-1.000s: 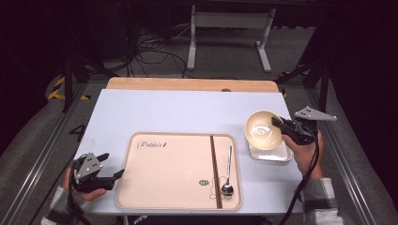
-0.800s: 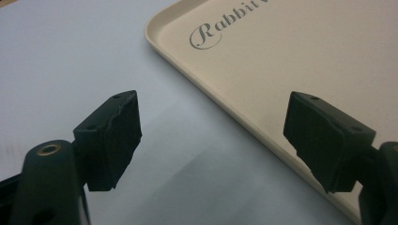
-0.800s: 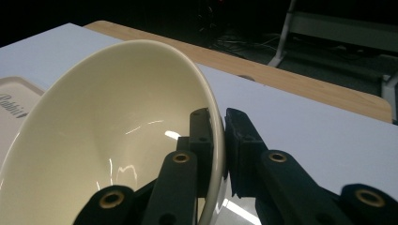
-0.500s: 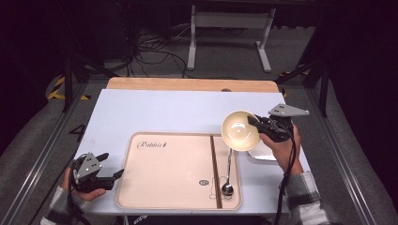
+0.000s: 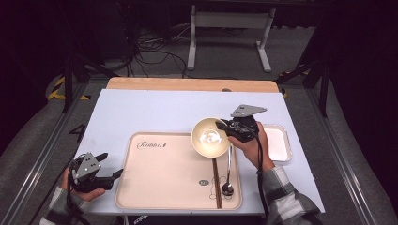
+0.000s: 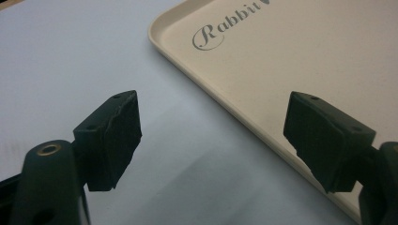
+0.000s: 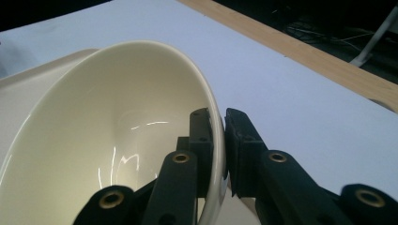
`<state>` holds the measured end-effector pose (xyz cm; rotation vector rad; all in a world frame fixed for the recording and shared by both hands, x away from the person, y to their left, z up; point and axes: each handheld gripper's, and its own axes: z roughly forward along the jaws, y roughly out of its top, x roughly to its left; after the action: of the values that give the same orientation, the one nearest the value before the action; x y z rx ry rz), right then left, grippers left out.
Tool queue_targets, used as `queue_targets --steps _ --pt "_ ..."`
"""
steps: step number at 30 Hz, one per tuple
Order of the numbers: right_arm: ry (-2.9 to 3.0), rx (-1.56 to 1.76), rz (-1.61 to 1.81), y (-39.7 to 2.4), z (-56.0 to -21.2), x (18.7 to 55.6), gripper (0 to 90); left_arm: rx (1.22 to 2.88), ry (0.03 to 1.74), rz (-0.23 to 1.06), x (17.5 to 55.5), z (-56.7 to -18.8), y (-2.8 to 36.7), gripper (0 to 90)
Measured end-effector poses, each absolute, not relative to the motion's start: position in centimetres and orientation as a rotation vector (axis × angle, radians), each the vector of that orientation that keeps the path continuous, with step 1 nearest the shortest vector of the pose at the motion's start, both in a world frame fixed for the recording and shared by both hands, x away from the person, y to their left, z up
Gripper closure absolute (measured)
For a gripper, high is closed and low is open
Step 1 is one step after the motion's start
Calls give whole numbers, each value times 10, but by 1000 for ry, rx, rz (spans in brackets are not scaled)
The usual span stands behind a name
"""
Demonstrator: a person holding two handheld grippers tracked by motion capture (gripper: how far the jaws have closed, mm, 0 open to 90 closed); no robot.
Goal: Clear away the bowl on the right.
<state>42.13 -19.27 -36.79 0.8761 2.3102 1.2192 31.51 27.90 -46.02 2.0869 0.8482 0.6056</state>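
A cream bowl (image 5: pixel 210 137) hangs above the upper right part of the beige tray (image 5: pixel 159 173), tilted, with my right gripper (image 5: pixel 224 127) shut on its right rim. In the right gripper view the rim of the bowl (image 7: pixel 117 140) is pinched between the two black jaws of that gripper (image 7: pixel 219 123), one inside and one outside. My left gripper (image 5: pixel 109 165) rests at the tray's lower left corner. Its jaws stand wide apart in the left gripper view, where nothing lies between the fingers of the left gripper (image 6: pixel 211 136), and the tray edge (image 6: pixel 225 103) runs between them.
A spoon (image 5: pixel 228 176) and dark chopsticks (image 5: pixel 217 180) lie on the tray's right side. A white square dish (image 5: pixel 278 143) sits on the light blue table (image 5: pixel 155 112) right of the tray. A wooden strip (image 5: pixel 187 84) borders the far edge.
My right gripper has carried the bowl leftward from above the white square dish to above the tray's right part. The left gripper has stayed put.
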Motion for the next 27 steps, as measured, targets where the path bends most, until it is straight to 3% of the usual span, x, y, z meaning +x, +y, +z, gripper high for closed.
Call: queue_targets --steps 13,27 --pt "2431 830 1164 -140 -390 441 816 2093 845 598 315 -461 279 203" --pt "2485 902 1177 -126 -410 456 817 2094 840 594 316 -462 278 202"
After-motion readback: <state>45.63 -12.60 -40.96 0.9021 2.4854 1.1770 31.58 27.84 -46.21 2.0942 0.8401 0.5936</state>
